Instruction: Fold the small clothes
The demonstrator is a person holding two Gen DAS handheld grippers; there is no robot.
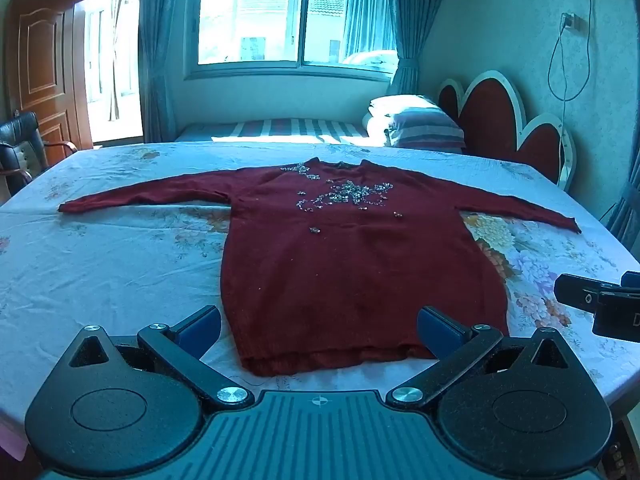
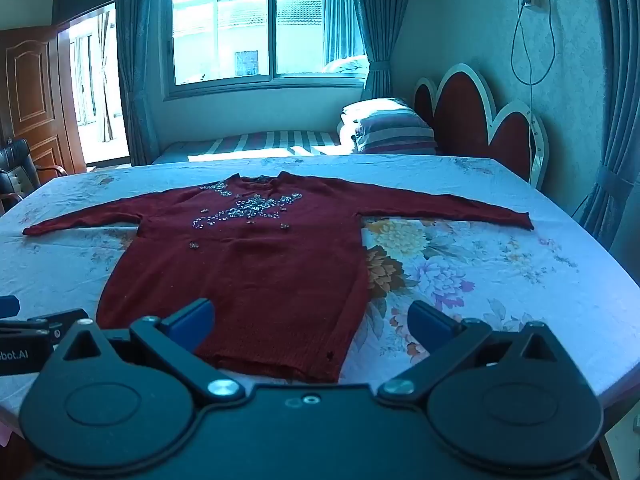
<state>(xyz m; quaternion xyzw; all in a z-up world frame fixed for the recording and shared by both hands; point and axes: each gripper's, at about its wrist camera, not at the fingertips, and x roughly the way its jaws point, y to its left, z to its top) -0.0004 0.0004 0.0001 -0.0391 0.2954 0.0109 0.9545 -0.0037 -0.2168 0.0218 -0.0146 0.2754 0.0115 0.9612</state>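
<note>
A dark red long-sleeved sweater [image 1: 340, 264] with silver sequins on the chest lies flat, face up, on the table, both sleeves spread out to the sides and the hem nearest me. It also shows in the right wrist view [image 2: 248, 272]. My left gripper [image 1: 319, 330] is open and empty, its blue pads hovering over the hem's two corners. My right gripper [image 2: 310, 326] is open and empty, over the hem's right corner. The right gripper's body shows at the right edge of the left wrist view [image 1: 600, 304].
The table is covered by a pale floral cloth [image 1: 100, 264]. Behind it stand a bed with a striped pillow [image 1: 416, 124], a red headboard [image 1: 496, 120], a window and a wooden door. A black chair [image 1: 20, 144] is at the far left.
</note>
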